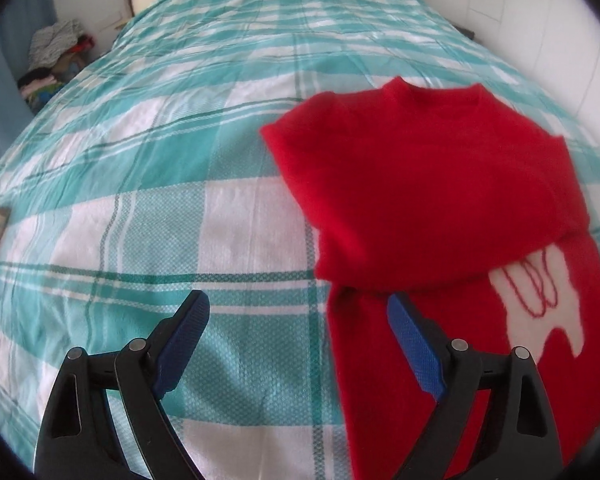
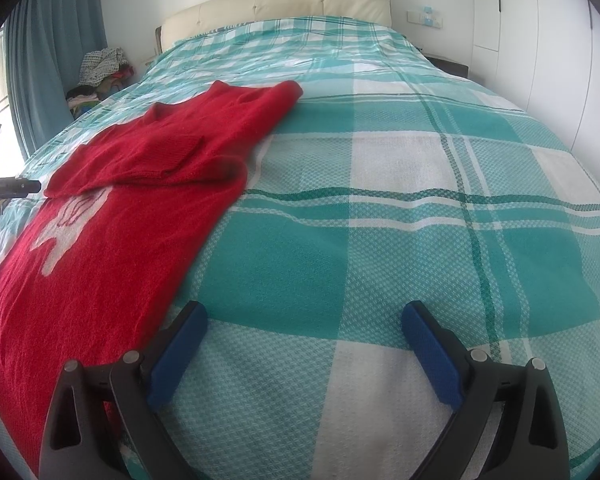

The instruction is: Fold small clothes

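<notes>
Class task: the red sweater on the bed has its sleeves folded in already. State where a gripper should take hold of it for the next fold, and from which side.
Grip the red sweater at its bottom hem corners, coming in low from the near edge of the bed. The hem lies flat and nearest both open grippers, left gripper and right gripper, so it probably lifts cleanly toward the collar.

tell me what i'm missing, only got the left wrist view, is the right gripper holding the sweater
Observer: No, the right gripper is open over bare bedspread, beside the red sweater.
Operator: is the right sleeve folded too
Observer: Yes, it lies across the chest.
Operator: anything past the sweater's far side
Observer: A dark rod-like thing, which I can't identify, pokes in at the left edge of the right wrist view.
</notes>
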Motion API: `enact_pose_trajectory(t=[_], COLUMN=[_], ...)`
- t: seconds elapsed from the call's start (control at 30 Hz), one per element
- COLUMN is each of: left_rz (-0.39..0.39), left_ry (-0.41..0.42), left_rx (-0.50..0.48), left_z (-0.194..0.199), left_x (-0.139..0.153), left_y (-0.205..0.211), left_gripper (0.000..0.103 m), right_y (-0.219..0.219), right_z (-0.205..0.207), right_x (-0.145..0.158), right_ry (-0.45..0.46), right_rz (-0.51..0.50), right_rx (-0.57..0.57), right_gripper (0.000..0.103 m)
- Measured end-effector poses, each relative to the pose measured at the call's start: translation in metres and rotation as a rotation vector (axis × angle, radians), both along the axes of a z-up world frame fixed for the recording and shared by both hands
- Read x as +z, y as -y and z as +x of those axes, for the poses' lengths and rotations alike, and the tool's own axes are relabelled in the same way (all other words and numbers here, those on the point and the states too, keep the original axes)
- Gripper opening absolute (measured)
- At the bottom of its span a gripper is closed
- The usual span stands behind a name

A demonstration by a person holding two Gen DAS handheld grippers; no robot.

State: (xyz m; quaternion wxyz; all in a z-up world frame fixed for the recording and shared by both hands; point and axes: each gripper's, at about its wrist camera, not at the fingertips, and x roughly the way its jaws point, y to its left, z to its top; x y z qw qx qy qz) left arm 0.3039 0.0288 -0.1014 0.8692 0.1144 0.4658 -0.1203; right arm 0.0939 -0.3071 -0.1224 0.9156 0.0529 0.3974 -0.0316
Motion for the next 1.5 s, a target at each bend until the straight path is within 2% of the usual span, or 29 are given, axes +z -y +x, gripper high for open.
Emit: enact_pose_trajectory(t=[0.07, 0.13, 0.27, 0.3, 0.33, 0.4, 0.63, 0.7, 0.77, 0.83, 0.9, 1.0, 1.13, 1.23, 1.33, 1.5], left_rz=[0.067, 0.078, -0.029, -0.052, -0.069, -0.090, -0.025, -0.031, -0.079, -0.144, -0.164, -0.151, -0.086, -0.152, -0.142, -0.191], left_ry=[0.025, 0.057, 0.103, 0.093, 0.072, 0.067, 0.055, 0.035, 0.019, 0.017, 0.031, 0.061, 0.126, 0.139, 0.173, 0.118], left_rx=[-0.011, 0.034, 0.195, 0.221, 0.236, 0.247, 0.283, 0.293, 0.296, 0.293, 0.304, 0.350, 0.446, 0.436, 0.417, 0.411], left_z=[0.000, 0.007, 0.018, 0.019, 0.020, 0.016, 0.003, -0.008, -0.025, -0.043, -0.054, -0.059, -0.069, -0.071, -0.072, -0.067], left_x=[-0.010, -0.015, -0.018, -0.022, -0.028, -0.032, -0.027, -0.023, -0.017, -0.010, -0.003, -0.001, -0.011, -0.004, 0.002, -0.002], left_y=[0.011, 0.013, -0.001, -0.007, -0.011, -0.018, -0.021, -0.027, -0.034, -0.043, -0.053, -0.069, -0.088, -0.091, -0.087, -0.090], left_gripper=[0.089, 0.083, 0.078, 0.070, 0.065, 0.065, 0.065, 0.065, 0.073, 0.084, 0.088, 0.090, 0.090, 0.091, 0.095, 0.095], right_y=[0.000, 0.000, 0.002, 0.002, 0.002, 0.002, 0.001, 0.001, 0.001, 0.001, 0.001, 0.001, 0.001, 0.001, 0.001, 0.001], right_z=[0.000, 0.000, 0.000, 0.000, 0.000, 0.000, 0.000, 0.000, 0.000, 0.000, 0.000, 0.000, 0.000, 0.000, 0.000, -0.001], right_x=[0.000, 0.000, 0.000, 0.000, 0.000, 0.000, -0.001, -0.001, -0.001, -0.001, -0.001, -0.001, -0.001, -0.001, -0.001, -0.001], right_ry=[0.000, 0.001, 0.002, 0.002, 0.002, 0.001, -0.002, -0.002, -0.002, -0.003, -0.003, -0.003, -0.002, -0.002, -0.001, 0.004], right_rz=[0.000, 0.000, 0.000, 0.000, 0.000, 0.000, -0.001, 0.000, -0.001, 0.000, -0.001, -0.001, -0.001, 0.000, 0.000, 0.003], right_rx=[0.000, 0.000, -0.002, -0.002, -0.002, -0.001, 0.000, 0.000, 0.000, 0.000, 0.000, 0.000, 0.000, 0.000, 0.000, 0.000], right_gripper=[0.097, 0.097, 0.098, 0.098, 0.098, 0.098, 0.099, 0.099, 0.099, 0.099, 0.099, 0.099, 0.099, 0.099, 0.099, 0.099])
